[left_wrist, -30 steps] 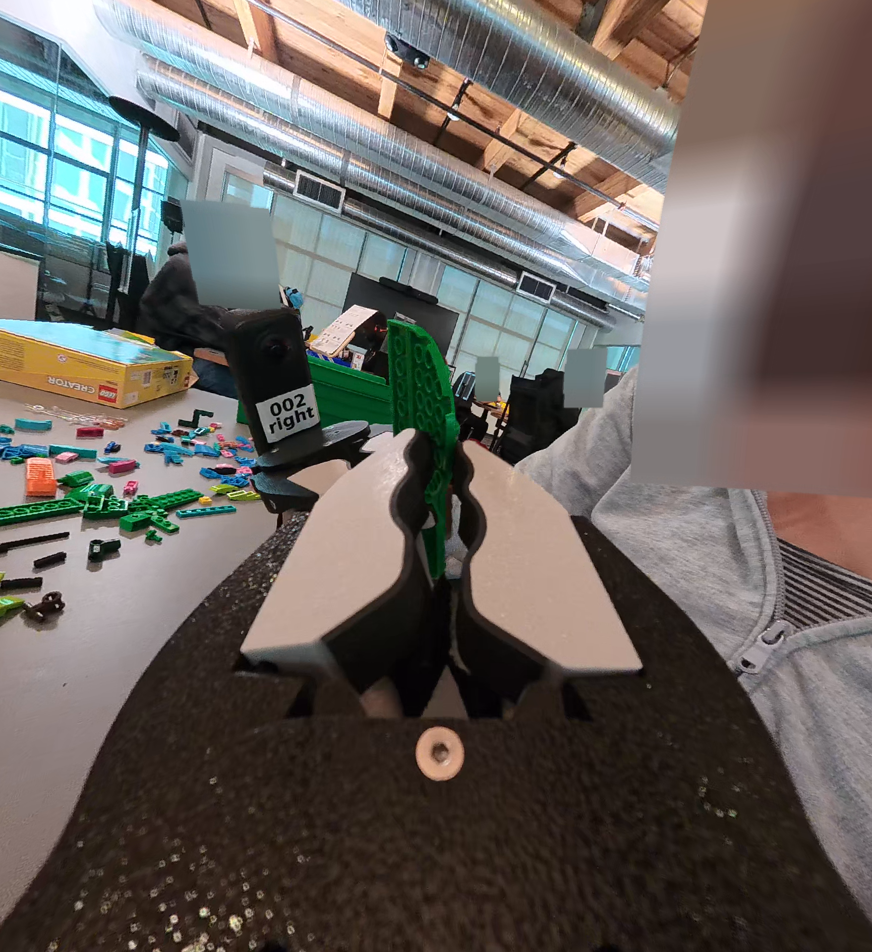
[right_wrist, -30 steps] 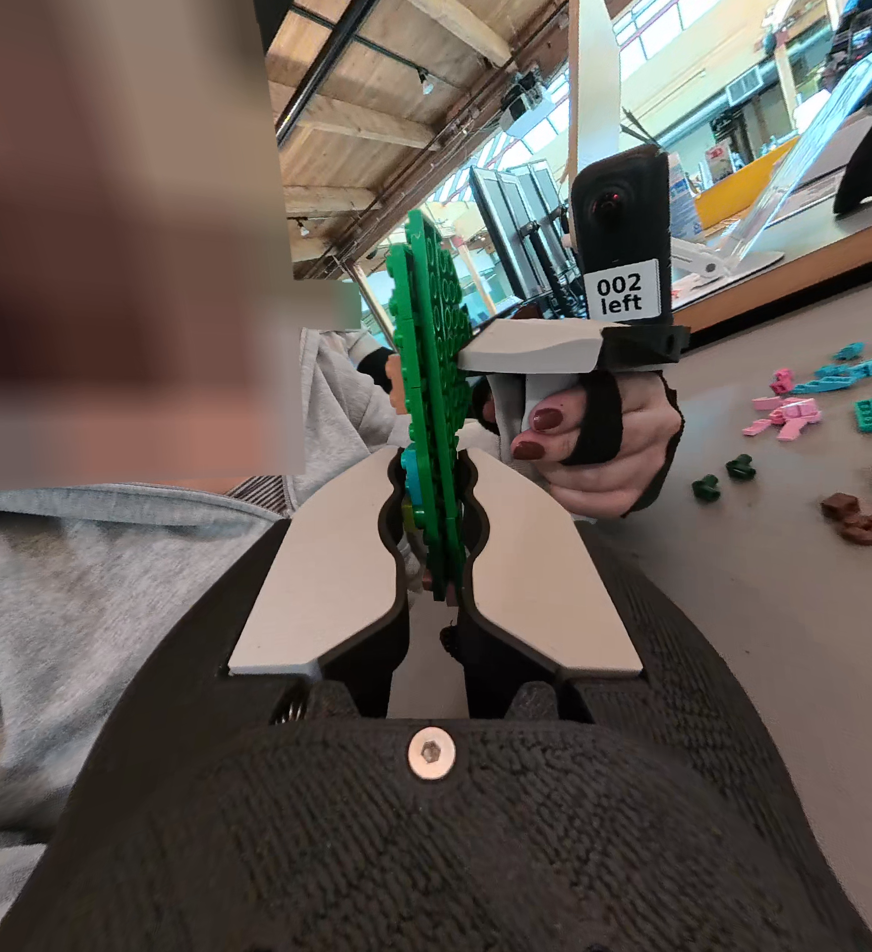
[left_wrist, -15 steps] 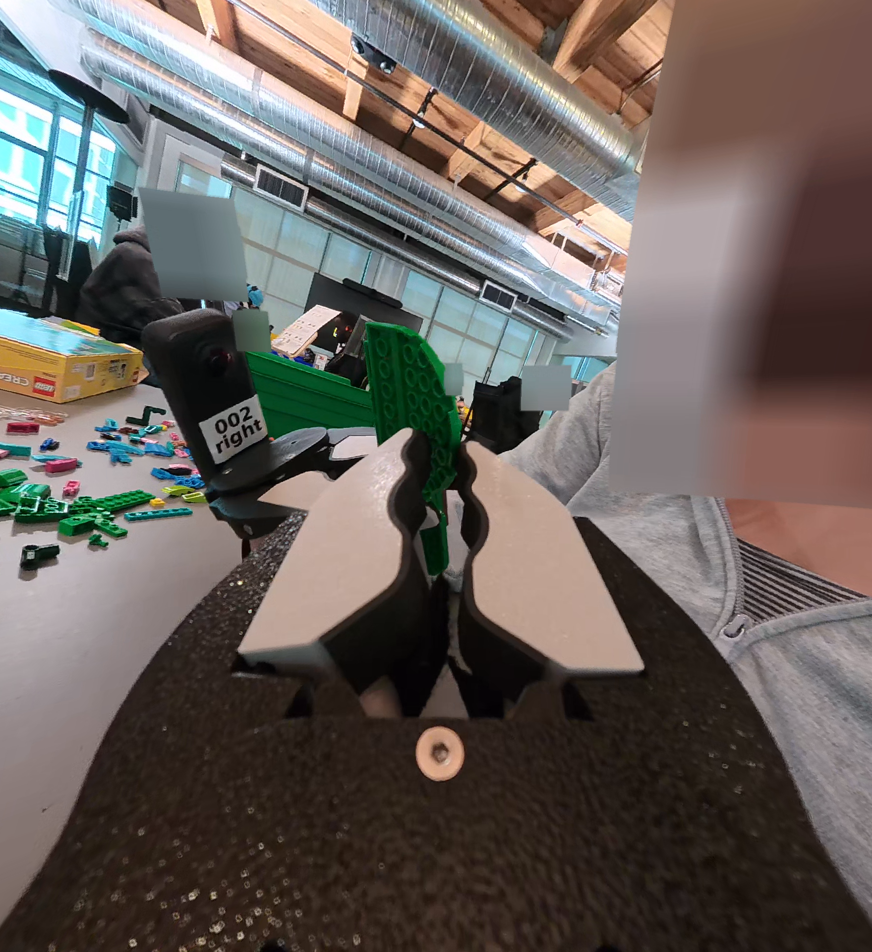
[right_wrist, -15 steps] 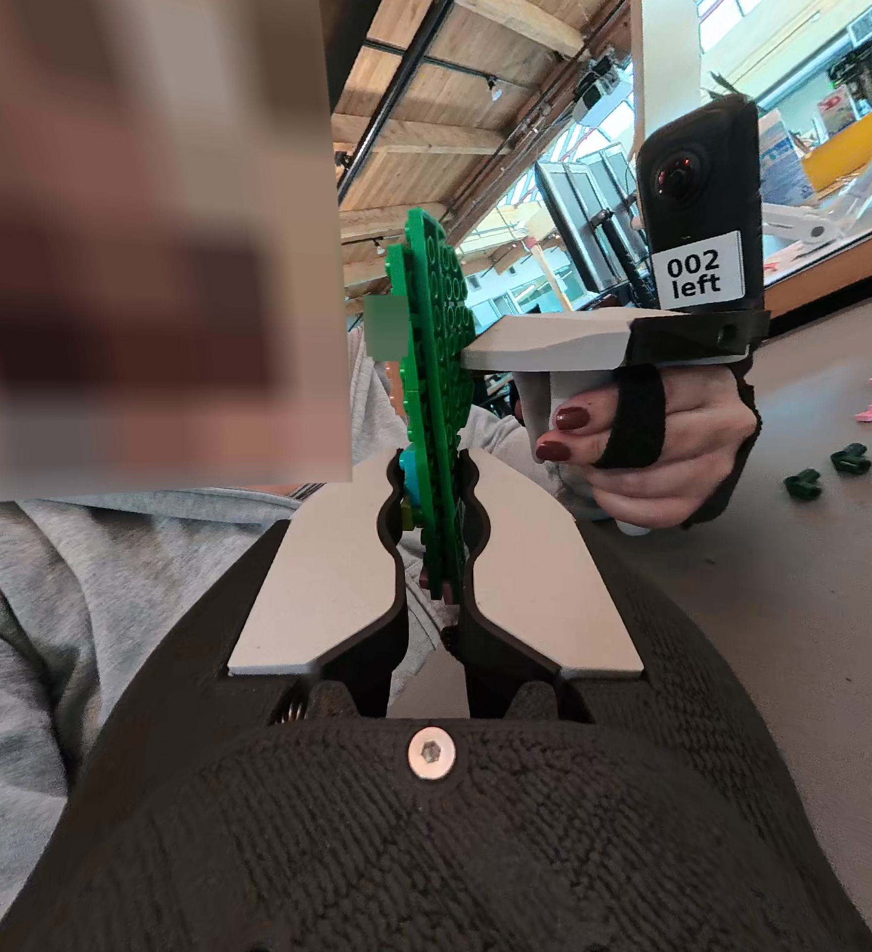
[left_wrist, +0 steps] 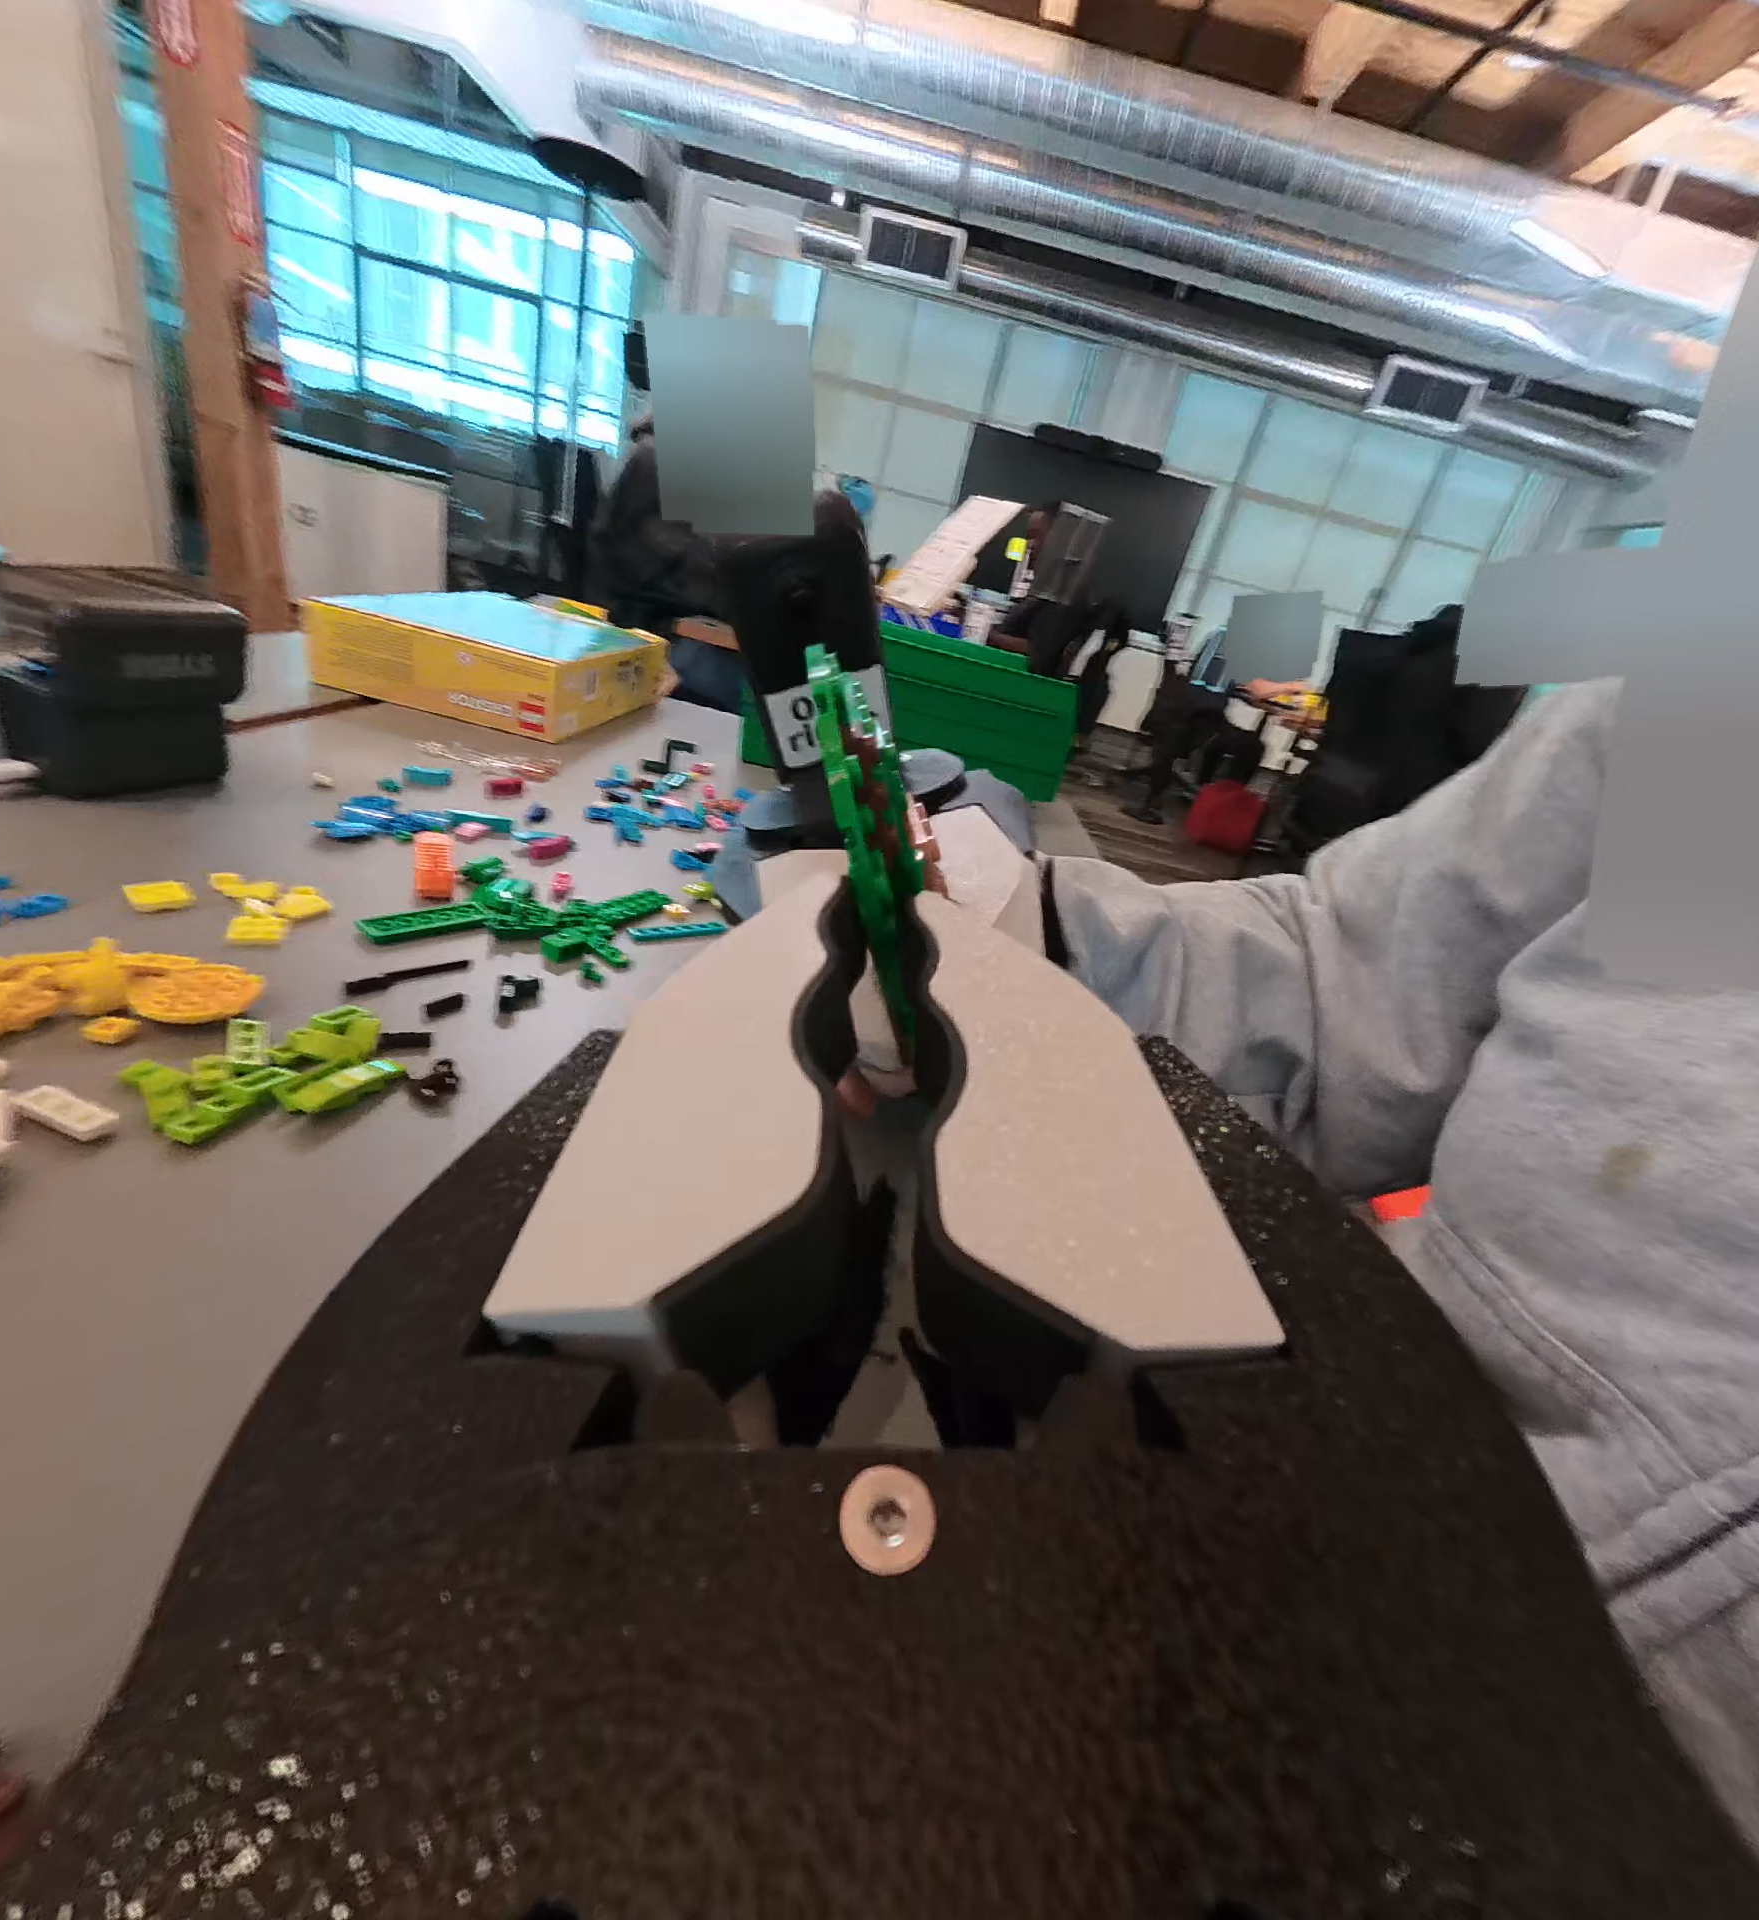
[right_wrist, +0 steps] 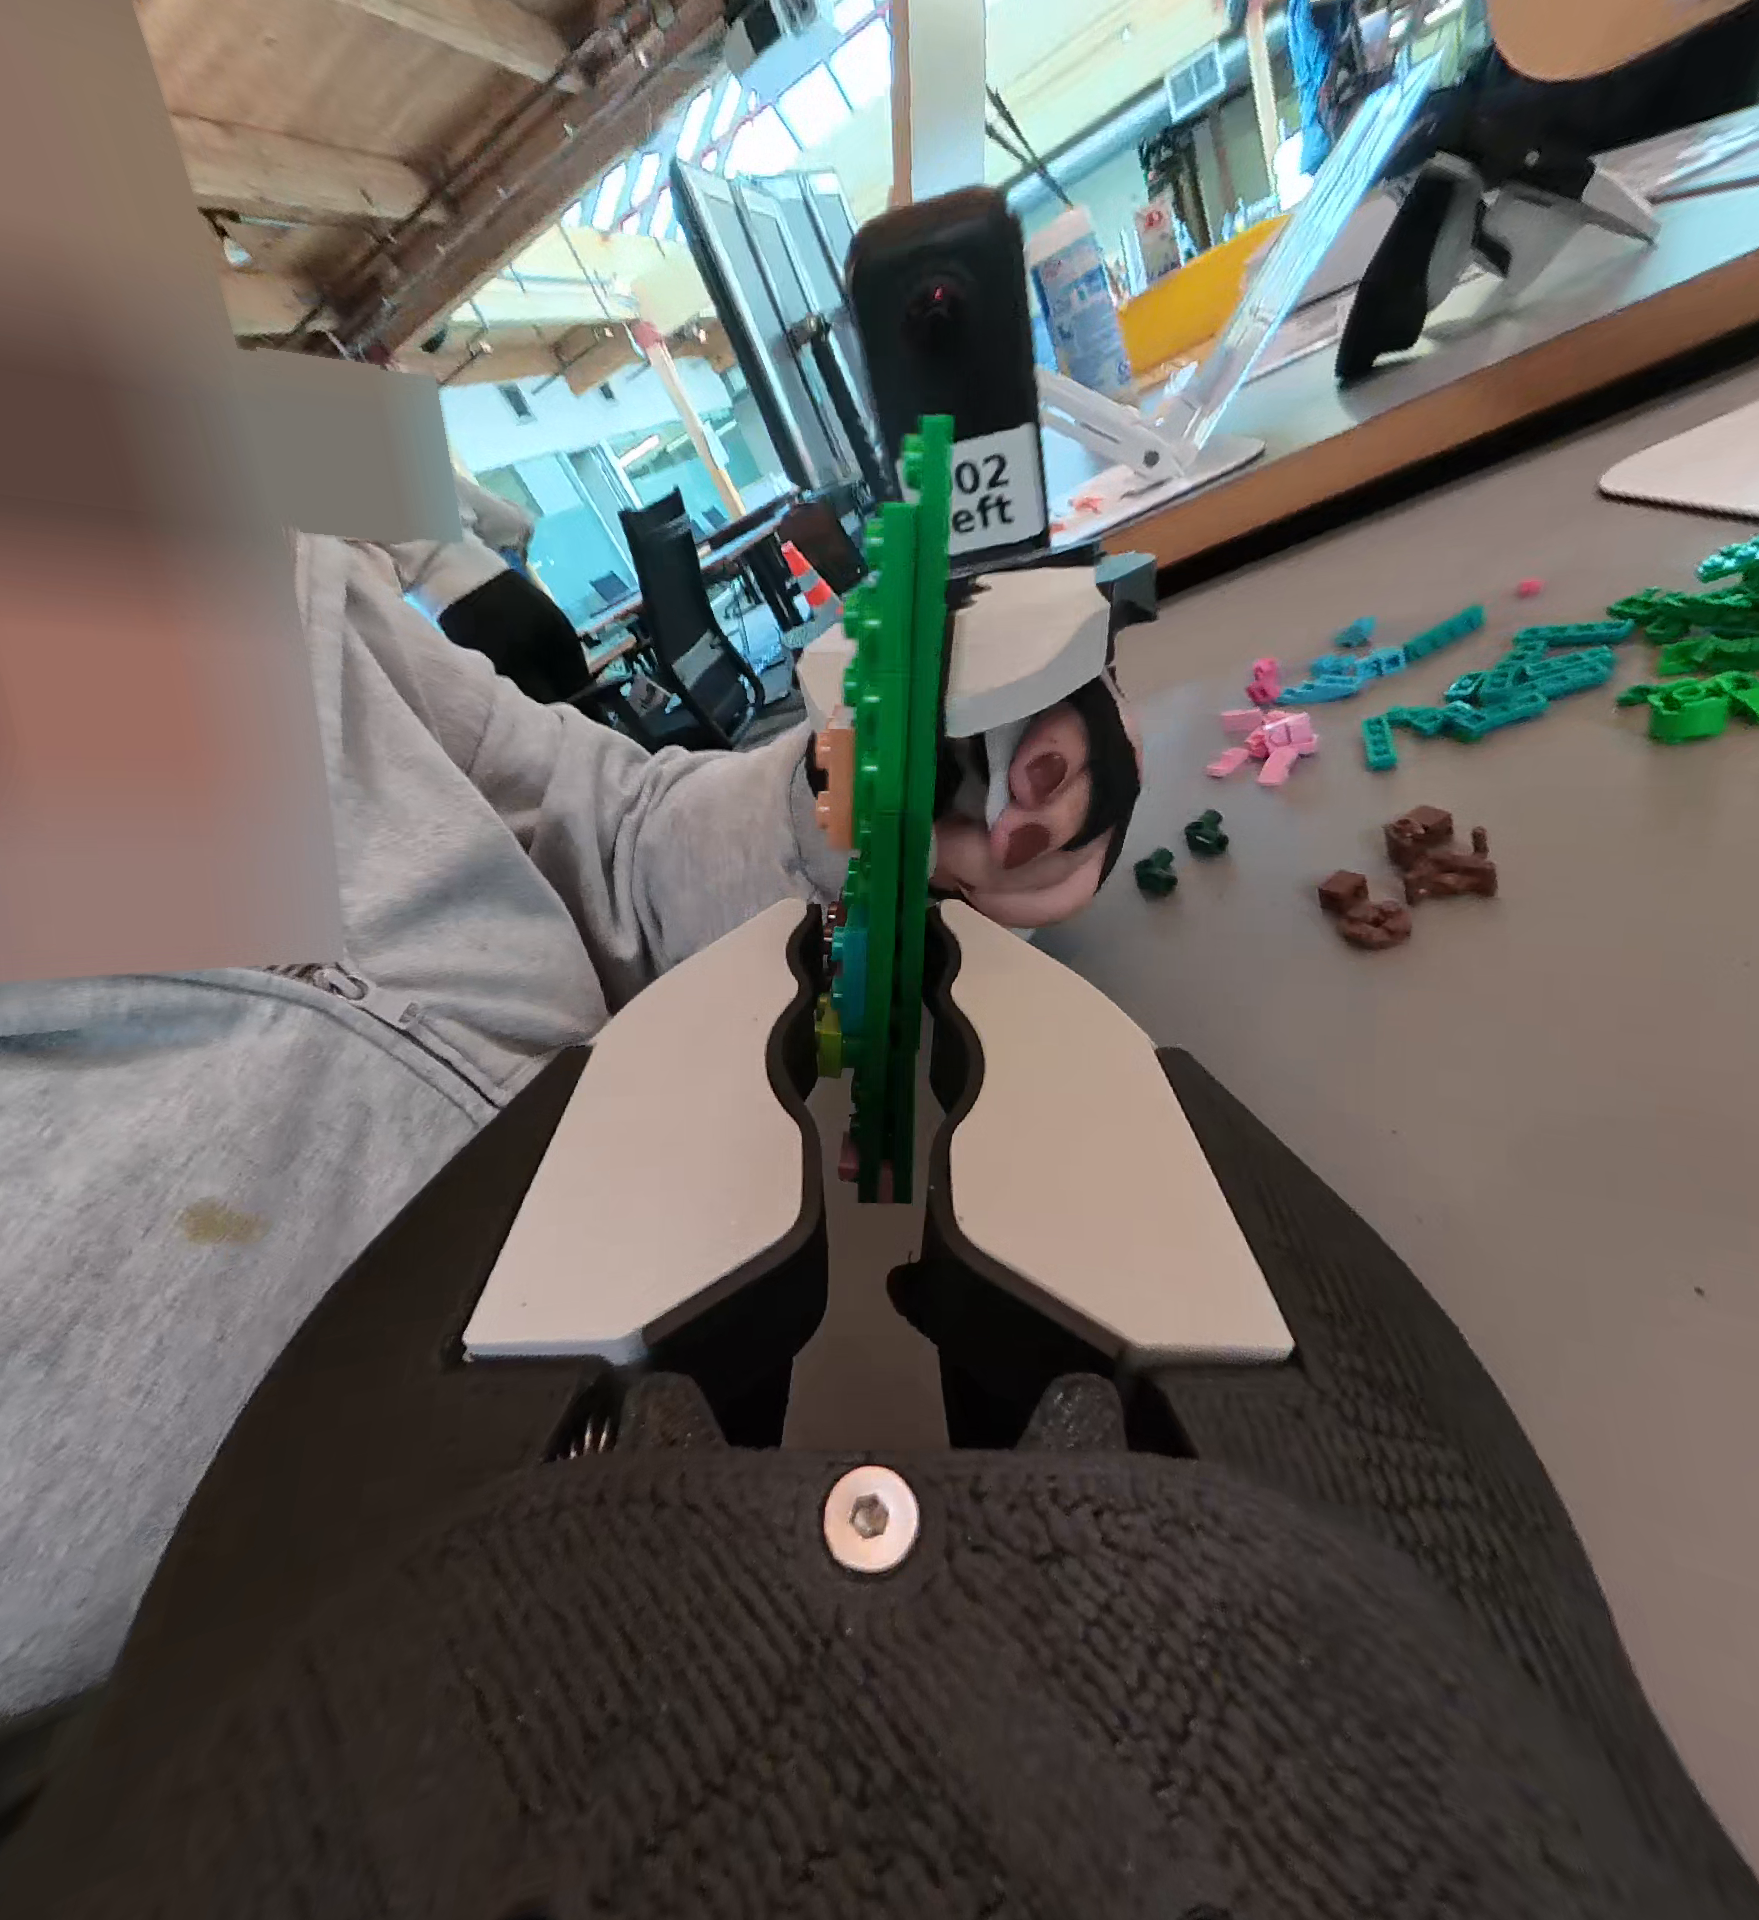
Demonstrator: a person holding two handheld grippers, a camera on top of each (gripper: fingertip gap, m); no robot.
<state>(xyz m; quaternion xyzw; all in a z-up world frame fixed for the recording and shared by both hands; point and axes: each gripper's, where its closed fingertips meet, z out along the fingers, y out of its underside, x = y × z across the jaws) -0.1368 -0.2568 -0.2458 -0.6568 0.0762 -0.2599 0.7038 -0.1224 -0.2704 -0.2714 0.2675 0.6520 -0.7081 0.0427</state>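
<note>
okay, both my grippers are on the same green plate assembly (right_wrist: 901, 790), held up edge-on between them, off the grey table (left_wrist: 179, 1351). my left gripper (left_wrist: 880, 914) is nearly closed on its lower edge, the plate wedged between the pads and leaning a touch to the right; brown pieces (left_wrist: 870, 774) run along the side that shows. my right gripper (right_wrist: 875, 935) clamps the plate from the other end, jaws a little wider because there are teal and lime bricks (right_wrist: 833, 997) stacked on the plate's left face; both pads look pressed in. beyond its tips my left gripper shows again (right_wrist: 1020, 644), pinching the far edge, the hand (right_wrist: 1041, 831) under it.

what's changed: a moment ago the plate showed me its broad studded face in the left view, now it's turned nearly edge-on and straight ahead of my left jaws, with the right gripper's camera body (left_wrist: 802, 623) directly behind it instead of off to the left. the view has also swung down over the table, so more loose bricks show to the left of my jaws: yellow (left_wrist: 85, 987), lime (left_wrist: 262, 1075), green strips (left_wrist: 511, 920). the left jaws look closer together too.

to the right of my right jaws lie brown bits (right_wrist: 1405, 873) and pink ones (right_wrist: 1270, 743).
</note>
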